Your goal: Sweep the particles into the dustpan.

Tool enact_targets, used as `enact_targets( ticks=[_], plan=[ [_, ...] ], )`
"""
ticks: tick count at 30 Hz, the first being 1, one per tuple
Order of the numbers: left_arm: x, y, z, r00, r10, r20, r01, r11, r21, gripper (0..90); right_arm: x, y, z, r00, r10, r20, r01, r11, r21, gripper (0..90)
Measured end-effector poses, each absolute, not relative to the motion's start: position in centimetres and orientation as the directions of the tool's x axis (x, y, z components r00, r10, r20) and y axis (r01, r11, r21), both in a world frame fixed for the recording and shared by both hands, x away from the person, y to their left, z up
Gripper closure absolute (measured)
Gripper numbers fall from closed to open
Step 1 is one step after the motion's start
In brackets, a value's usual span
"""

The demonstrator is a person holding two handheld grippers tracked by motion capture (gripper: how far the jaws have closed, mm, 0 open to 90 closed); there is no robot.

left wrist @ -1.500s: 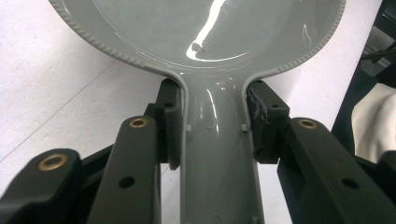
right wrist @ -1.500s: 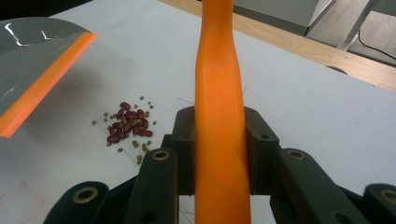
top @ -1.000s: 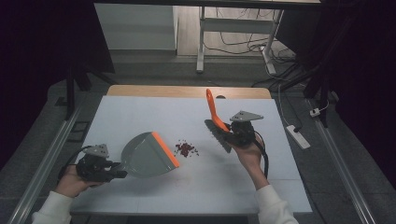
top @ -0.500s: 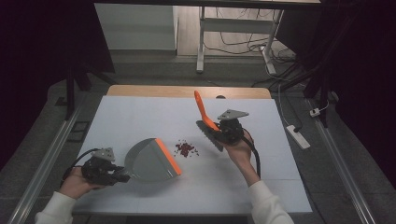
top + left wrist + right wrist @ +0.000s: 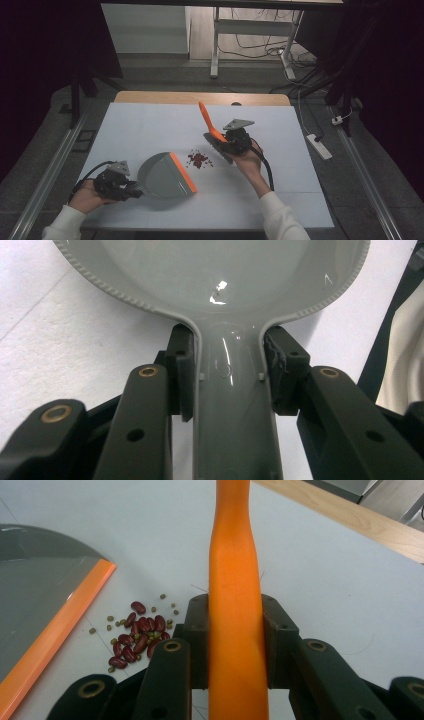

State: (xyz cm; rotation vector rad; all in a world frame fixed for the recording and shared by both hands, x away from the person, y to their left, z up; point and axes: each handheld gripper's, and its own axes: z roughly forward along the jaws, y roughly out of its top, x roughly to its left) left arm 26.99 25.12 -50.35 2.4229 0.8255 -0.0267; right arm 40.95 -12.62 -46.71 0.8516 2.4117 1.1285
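Two grippers work over the white table (image 5: 150,120) in the high view: the left gripper (image 5: 134,190) holds the grey dustpan (image 5: 162,175) flat, its orange lip beside the beans (image 5: 198,159), and the right gripper (image 5: 220,141) holds the orange-handled brush (image 5: 206,119) just right of them. Left gripper view: both pads pinch the dustpan's handle (image 5: 231,405). Right gripper view: both pads clamp the brush handle (image 5: 235,605), with the beans (image 5: 137,637) between it and the dustpan lip (image 5: 55,630).

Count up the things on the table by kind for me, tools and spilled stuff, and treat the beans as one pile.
Dustpan, grey with an orange lip, held by the left gripper: 1
Brush with an orange handle, held by the right gripper: 1
Pile of beans, red ones mixed with small green ones: 1
Total: 3
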Motion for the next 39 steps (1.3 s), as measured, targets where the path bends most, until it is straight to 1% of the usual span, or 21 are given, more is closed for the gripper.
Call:
enact_targets(
  ticks=[4, 20, 27, 29, 39],
  plan=[
    [27.1, 24.9, -50.3, 0.812, 0.551, -0.194, 0.562, -0.646, 0.516, 61.7, 41.0, -11.8, -47.2, -0.769, 0.635, -0.074, 0.366, 0.532, 0.763, 69.9],
    [27.4, 24.4, -50.6, 0.814, 0.548, -0.19, 0.559, -0.654, 0.51, 61.7, 42.3, -9.5, -48.0, -0.774, 0.627, -0.09, 0.374, 0.566, 0.734, 69.9],
    [27.4, 24.3, -50.7, 0.816, 0.547, -0.189, 0.557, -0.656, 0.509, 61.7, 42.6, -8.5, -48.4, -0.783, 0.616, -0.084, 0.376, 0.577, 0.725, 69.9],
    [27.3, 24.2, -50.8, 0.814, 0.549, -0.189, 0.56, -0.654, 0.509, 61.7, 42.7, -8.2, -48.5, -0.778, 0.624, -0.068, 0.393, 0.569, 0.722, 69.9],
    [27.4, 24.2, -50.9, 0.811, 0.553, -0.192, 0.564, -0.651, 0.508, 61.7, 42.5, -7.3, -48.9, -0.8, 0.597, -0.062, 0.379, 0.584, 0.718, 69.9]
  ],
)
